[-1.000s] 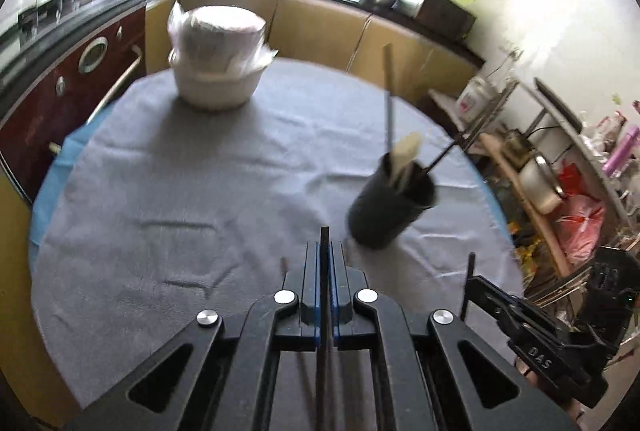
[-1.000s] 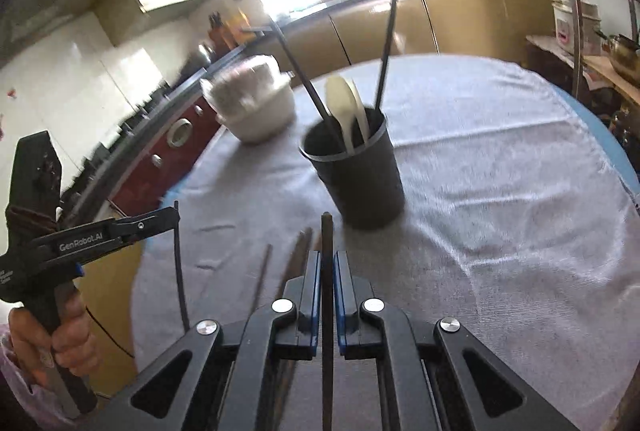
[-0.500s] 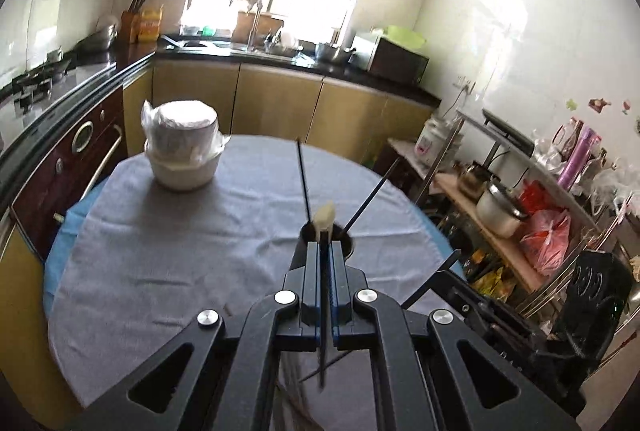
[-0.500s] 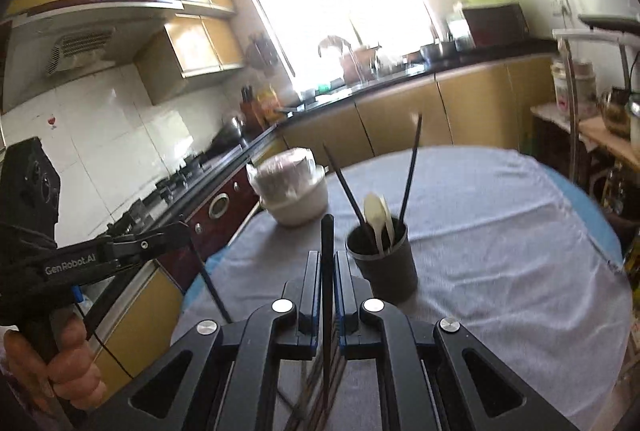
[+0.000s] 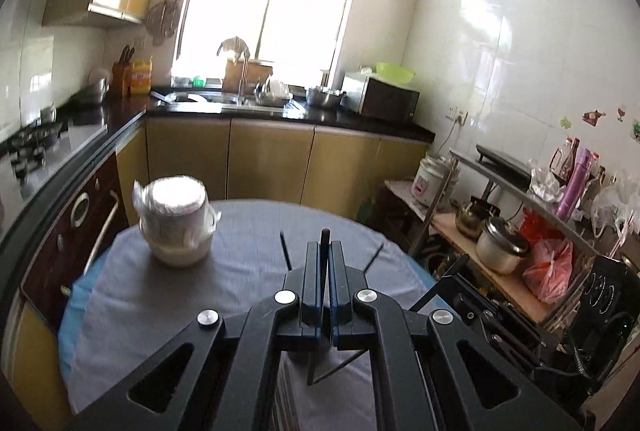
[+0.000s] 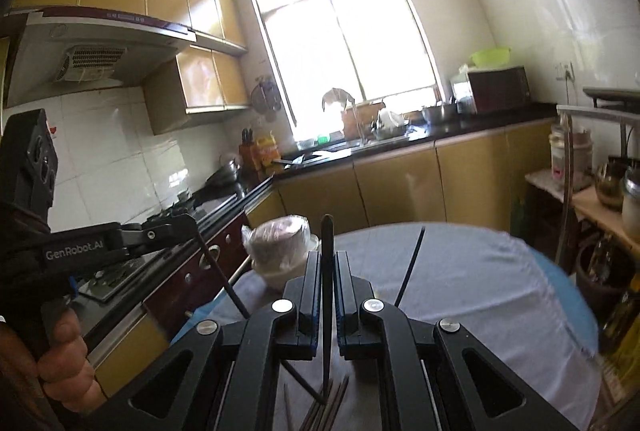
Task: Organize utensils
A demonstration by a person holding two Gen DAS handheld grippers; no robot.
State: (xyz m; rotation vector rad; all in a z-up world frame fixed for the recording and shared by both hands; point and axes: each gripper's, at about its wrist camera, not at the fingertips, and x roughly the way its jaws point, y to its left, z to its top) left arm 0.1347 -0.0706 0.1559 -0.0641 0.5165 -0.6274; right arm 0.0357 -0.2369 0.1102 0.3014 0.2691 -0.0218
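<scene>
Both pinched nearly shut, left gripper (image 5: 325, 255) holds one dark chopstick (image 5: 324, 271) and right gripper (image 6: 328, 263) another chopstick (image 6: 327, 295) above the grey-clothed table (image 6: 480, 295); thin sticks could pivot or slip out when tilted toward the holder, hidden behind the fingers.

Matt grey woven cloth covers the tabletop (image 5: 248, 271), over a smoother blue layer at its rim. The stacked bowls (image 5: 176, 227) look like pale ceramic under thin, crinkled clear plastic wrap. Both grippers, left (image 5: 325, 283) and right (image 6: 328, 287), are matt black plastic with bright metal screws. Each holds a dark, dull chopstick (image 6: 327, 243). Cabinet fronts (image 5: 268, 163) are glossy yellow
</scene>
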